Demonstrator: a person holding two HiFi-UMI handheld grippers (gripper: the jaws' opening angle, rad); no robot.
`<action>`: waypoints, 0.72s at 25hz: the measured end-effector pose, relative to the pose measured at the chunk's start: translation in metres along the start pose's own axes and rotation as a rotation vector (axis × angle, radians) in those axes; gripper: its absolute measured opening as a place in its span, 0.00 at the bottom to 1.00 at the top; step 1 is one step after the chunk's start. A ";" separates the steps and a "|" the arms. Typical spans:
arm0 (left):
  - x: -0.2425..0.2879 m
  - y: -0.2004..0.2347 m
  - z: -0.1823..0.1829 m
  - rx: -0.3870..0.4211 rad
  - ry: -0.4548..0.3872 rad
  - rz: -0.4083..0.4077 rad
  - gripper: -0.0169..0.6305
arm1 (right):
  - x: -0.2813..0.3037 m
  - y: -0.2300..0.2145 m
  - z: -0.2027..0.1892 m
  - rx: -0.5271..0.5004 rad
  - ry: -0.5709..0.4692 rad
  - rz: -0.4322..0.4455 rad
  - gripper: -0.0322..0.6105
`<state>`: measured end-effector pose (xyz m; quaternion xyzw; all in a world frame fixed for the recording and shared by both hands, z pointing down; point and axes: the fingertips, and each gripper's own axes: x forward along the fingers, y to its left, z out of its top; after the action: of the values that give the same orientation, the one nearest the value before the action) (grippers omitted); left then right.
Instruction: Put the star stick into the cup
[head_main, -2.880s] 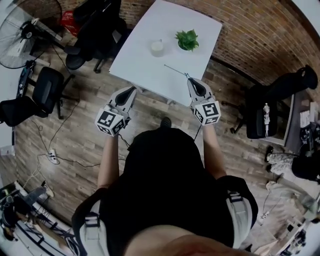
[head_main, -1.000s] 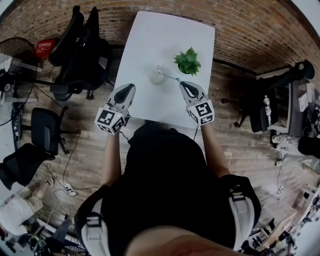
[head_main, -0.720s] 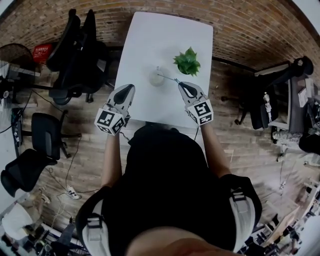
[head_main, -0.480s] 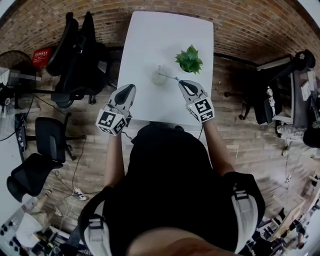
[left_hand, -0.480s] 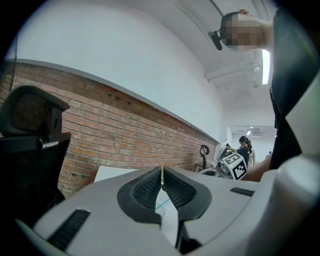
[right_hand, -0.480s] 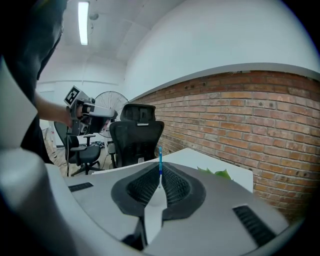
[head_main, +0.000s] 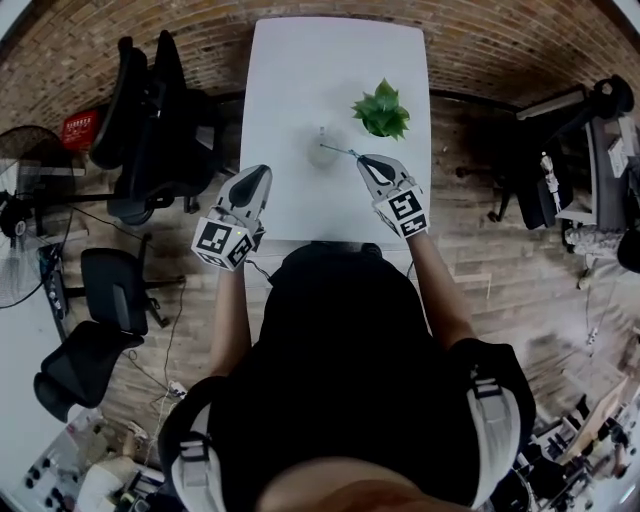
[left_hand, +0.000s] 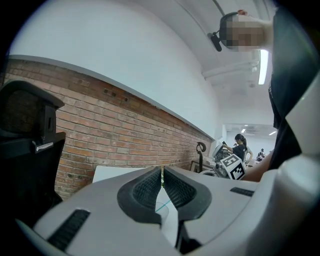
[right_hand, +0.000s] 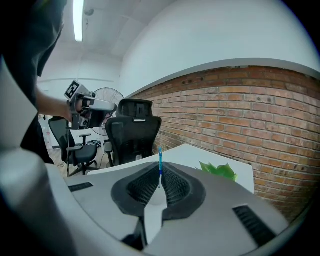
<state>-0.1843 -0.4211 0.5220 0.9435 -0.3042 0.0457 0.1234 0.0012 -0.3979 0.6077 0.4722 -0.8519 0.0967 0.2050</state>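
We hold the star stick (head_main: 340, 153) in our right gripper (head_main: 360, 160), its jaws clamped on the shaft just right of the cup (head_main: 322, 152). The stick's far end reaches over the cup; we cannot tell whether it is inside. Our left gripper (head_main: 262, 172) hangs nearer us and left of the cup, jaws pressed together on nothing. A green plant (head_main: 381, 108) stands right of the cup on the white table (head_main: 300, 60).

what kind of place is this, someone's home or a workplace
Probably an office or lab workspace: black swivel chairs stand beside a white table, a brick wall runs behind it, and a strip light is overhead.
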 end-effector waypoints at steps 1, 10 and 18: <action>0.002 0.001 0.000 0.002 0.002 -0.006 0.08 | 0.001 0.000 0.000 0.008 -0.003 -0.004 0.06; 0.010 0.010 -0.001 0.001 0.014 -0.048 0.08 | 0.014 0.003 -0.004 0.029 0.007 -0.025 0.07; 0.011 0.019 -0.001 0.004 0.016 -0.072 0.08 | 0.020 0.003 -0.004 0.036 0.017 -0.051 0.07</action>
<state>-0.1870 -0.4419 0.5288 0.9537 -0.2689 0.0493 0.1253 -0.0098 -0.4095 0.6204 0.4964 -0.8360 0.1107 0.2061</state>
